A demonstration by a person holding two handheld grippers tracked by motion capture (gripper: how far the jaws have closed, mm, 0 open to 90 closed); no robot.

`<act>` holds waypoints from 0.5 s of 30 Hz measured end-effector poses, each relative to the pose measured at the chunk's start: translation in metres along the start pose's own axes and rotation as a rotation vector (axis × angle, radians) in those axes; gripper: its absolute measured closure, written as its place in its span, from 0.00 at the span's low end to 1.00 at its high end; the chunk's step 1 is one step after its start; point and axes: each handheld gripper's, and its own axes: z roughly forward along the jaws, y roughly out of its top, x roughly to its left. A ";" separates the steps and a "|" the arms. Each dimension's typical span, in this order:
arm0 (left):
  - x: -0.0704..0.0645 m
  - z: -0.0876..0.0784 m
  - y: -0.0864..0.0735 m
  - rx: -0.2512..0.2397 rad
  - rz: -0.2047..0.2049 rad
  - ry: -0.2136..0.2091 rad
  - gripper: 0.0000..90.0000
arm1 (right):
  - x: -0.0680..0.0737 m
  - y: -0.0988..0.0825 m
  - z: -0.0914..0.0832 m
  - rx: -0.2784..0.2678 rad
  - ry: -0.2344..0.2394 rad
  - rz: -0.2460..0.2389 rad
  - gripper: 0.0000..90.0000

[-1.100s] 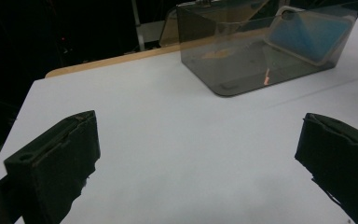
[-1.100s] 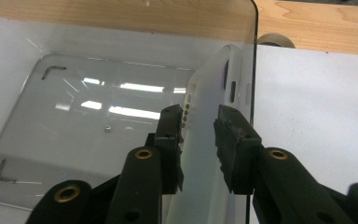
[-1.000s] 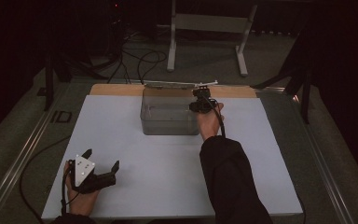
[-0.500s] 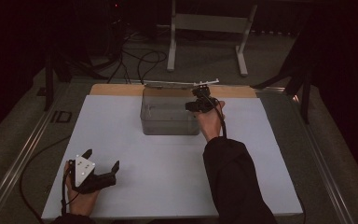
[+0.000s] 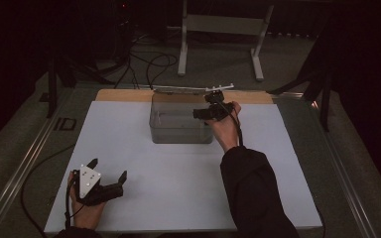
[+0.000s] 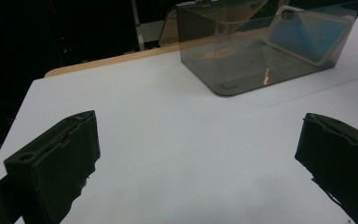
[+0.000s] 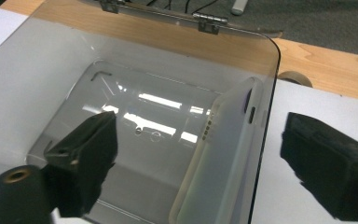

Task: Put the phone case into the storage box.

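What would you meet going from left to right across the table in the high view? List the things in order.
Left tongs → smoky clear box → right tongs, open above the box's right edge.

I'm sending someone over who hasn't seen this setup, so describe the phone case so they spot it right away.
Find the white table, then the smoky clear box at its far middle. The phone case leans on edge inside against the box's right wall: pale and see-through, it is the one loose thing in there.
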 end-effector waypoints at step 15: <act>0.000 -0.001 0.000 -0.001 0.000 0.003 0.00 | -0.001 -0.008 -0.024 -0.093 0.002 -0.081 0.09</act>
